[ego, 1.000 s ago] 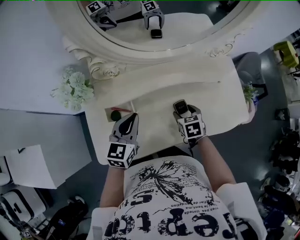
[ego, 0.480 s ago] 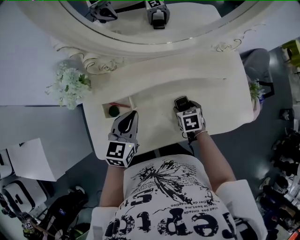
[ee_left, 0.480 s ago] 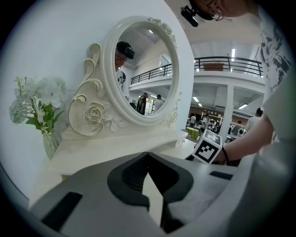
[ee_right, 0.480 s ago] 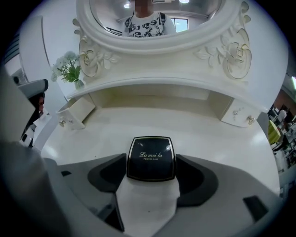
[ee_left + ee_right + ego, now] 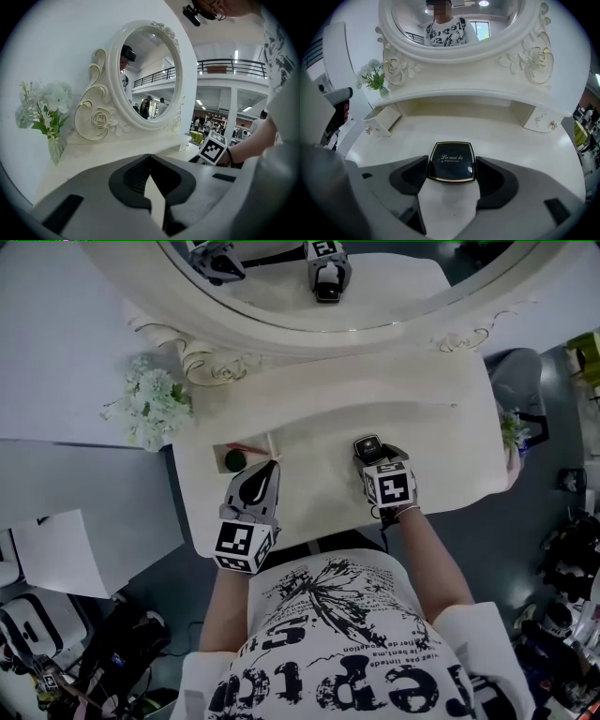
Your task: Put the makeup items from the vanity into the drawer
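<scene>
A black compact with gold trim lies flat on the white vanity top, between the jaws of my right gripper. Those jaws have just been opening and stand wide, beside the compact's two sides without pressing it. From above, the compact shows at the tip of the right gripper. My left gripper is shut and empty, its tip by the small open drawer at the vanity's left. A green round item and a slim red one lie in that drawer.
An oval mirror in an ornate white frame rises behind the vanity. White flowers in a vase stand at the back left corner. A shut small drawer sits at the right. The person's torso is close to the front edge.
Only the head view has shifted a little. Both grippers keep their places, and the compact stays in front of the right one.
</scene>
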`<state>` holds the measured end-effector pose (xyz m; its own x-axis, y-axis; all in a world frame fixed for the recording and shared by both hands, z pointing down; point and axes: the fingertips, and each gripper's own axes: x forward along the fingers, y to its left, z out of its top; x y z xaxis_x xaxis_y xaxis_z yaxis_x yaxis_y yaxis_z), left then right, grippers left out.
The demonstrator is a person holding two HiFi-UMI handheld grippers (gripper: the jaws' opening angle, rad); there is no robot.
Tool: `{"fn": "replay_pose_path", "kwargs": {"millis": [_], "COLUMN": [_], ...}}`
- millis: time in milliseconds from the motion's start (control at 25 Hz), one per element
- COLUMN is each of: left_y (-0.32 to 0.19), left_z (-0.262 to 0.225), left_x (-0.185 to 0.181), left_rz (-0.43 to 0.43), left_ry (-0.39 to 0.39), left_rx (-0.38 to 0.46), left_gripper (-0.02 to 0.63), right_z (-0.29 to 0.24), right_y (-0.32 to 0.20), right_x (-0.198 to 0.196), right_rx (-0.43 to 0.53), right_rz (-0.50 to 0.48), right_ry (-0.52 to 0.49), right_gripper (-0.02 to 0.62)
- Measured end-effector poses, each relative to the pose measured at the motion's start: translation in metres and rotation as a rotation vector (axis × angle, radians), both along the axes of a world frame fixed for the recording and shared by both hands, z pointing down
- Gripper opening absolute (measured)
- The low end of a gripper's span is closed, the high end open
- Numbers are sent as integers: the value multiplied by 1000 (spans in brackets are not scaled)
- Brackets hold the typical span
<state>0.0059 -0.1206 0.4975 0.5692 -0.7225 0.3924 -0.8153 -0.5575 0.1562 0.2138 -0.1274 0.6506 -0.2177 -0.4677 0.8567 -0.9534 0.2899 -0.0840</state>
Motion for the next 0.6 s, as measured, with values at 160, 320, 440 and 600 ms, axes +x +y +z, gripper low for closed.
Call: {"fn": "replay_pose_path", "kwargs": {"millis": [160,320,440,600], "left_y": [1,3,5,10], "left_z": [-6,-12,-16,-22], "left_x": [-10,-28,-46,-74], "left_rz": [-14,-46,-80,-133], "left_ry": [6,11,13,16], "left_rx": [15,32,43,57], "left_gripper": [20,19,20,20], "right_z": [-21,-44,-60,-76], "right_y": [-9,-18,-24,-29], "right_x": [-13,-40,-68,-112], "right_rx": [52,90,117,134], "right_rz": [-35,-85,-128,-186], "right_ry": [-10,-41,-67,-112], "right_gripper": [327,327,327,327]}}
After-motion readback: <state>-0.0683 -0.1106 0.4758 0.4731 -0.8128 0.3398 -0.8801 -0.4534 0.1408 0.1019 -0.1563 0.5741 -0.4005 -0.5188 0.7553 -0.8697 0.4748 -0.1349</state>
